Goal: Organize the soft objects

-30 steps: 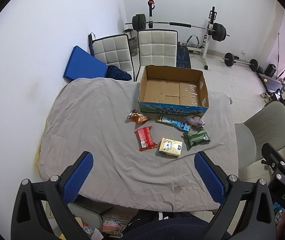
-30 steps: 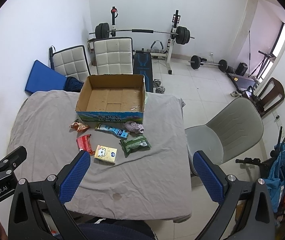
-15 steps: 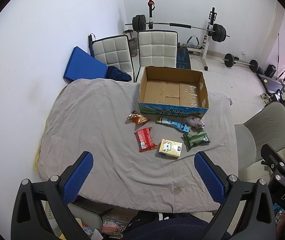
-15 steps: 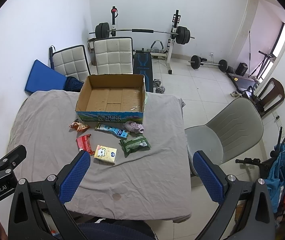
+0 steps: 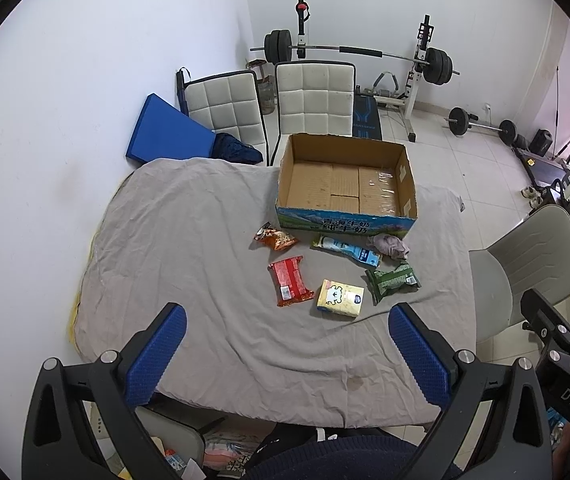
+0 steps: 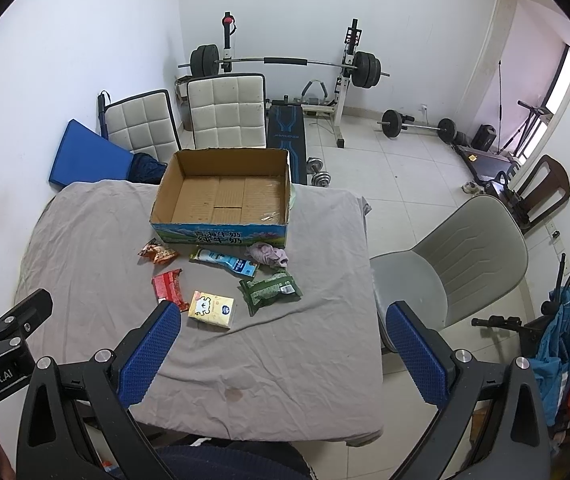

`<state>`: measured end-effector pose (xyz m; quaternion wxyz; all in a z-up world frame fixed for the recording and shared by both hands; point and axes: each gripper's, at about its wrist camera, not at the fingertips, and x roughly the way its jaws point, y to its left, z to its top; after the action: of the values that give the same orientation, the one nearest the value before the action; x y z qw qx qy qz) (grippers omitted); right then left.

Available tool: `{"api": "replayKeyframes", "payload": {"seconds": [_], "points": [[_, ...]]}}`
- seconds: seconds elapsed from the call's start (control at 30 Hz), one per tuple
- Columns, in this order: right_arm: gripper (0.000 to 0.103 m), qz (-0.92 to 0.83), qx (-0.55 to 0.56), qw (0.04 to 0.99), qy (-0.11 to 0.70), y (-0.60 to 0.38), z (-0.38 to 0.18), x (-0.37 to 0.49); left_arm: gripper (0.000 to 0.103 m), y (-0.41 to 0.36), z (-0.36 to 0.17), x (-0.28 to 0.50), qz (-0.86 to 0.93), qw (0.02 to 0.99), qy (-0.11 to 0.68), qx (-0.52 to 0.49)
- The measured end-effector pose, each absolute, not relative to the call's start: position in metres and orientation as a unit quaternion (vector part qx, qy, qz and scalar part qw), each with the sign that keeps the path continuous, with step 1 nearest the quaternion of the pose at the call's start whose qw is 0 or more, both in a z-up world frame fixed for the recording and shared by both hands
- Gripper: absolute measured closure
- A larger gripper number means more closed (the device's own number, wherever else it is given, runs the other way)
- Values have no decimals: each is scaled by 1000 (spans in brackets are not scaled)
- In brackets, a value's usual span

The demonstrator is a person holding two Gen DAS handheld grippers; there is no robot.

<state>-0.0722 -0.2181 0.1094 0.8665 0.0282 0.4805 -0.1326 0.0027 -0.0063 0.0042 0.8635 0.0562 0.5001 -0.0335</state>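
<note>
An open, empty cardboard box (image 5: 347, 184) (image 6: 221, 196) stands at the far side of a grey-clothed table (image 5: 189, 264) (image 6: 305, 352). In front of it lie an orange snack bag (image 5: 275, 237) (image 6: 158, 253), a red packet (image 5: 289, 280) (image 6: 168, 286), a yellow tissue pack (image 5: 340, 298) (image 6: 211, 309), a green packet (image 5: 393, 282) (image 6: 271, 287), a light blue pouch (image 5: 345, 247) (image 6: 225, 261) and a pink crumpled cloth (image 5: 389, 245) (image 6: 267, 254). My left gripper (image 5: 287, 350) and right gripper (image 6: 281, 346) are open and empty, held high over the table's near edge.
Two white padded chairs (image 5: 313, 100) and a blue mat (image 5: 167, 134) stand behind the table. A grey chair (image 6: 457, 256) sits at the table's right side. A barbell rack (image 6: 285, 62) and loose weights stand on the tiled floor beyond.
Both grippers have drifted very slightly; the objects on the table have not moved.
</note>
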Motion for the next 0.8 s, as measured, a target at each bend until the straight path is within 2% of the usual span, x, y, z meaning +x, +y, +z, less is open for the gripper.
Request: {"api": "replayKeyframes", "payload": {"seconds": [0.57, 0.8], "points": [[0, -128, 47, 864, 485, -228, 102, -64, 0, -8, -2, 12, -28, 865, 497, 67], [0, -78, 26, 833, 546, -230, 30, -15, 0, 27, -45, 56, 32, 856, 512, 60]]}}
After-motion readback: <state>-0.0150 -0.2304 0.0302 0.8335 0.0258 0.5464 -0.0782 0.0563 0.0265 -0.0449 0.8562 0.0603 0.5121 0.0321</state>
